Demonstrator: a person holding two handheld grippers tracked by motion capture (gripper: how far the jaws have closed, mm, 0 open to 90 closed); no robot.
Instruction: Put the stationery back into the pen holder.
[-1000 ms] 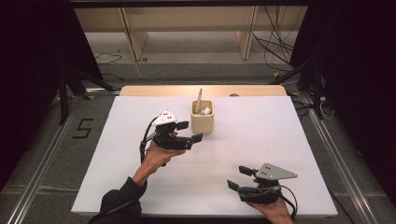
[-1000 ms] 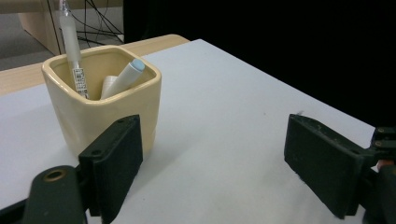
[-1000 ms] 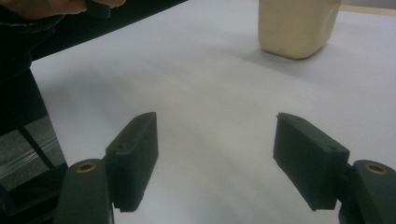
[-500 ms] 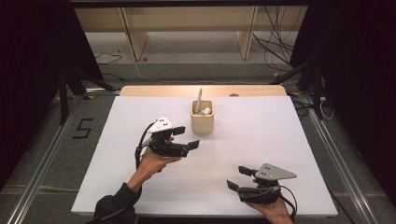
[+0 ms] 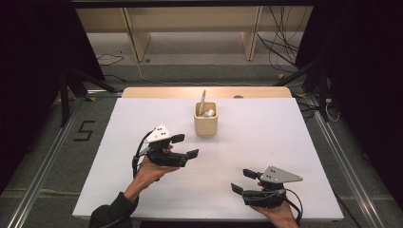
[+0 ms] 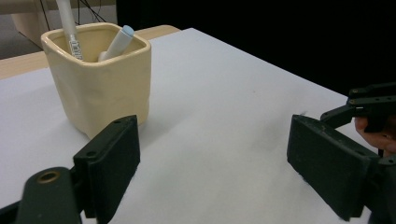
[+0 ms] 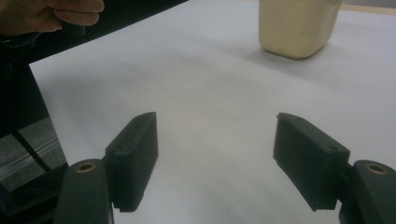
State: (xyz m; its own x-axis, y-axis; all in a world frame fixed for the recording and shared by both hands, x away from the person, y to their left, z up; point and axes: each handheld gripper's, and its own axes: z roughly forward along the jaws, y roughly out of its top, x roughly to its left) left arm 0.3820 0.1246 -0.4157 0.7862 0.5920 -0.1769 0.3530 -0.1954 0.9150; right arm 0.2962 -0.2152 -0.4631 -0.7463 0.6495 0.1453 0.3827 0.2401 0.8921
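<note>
Light falls evenly from above onto the white table (image 5: 266,142), which is bright without glare, while the surroundings left and right sink into near black. The cream cup (image 5: 206,118) casts only a faint, soft shadow on the near side of its base (clearer in the left gripper view), and the high view is slightly soft and grainy throughout. In both gripper views the close black jaws are blurred at the bottom edge, and in the right gripper view the far cup (image 7: 299,25) is also soft.
</note>
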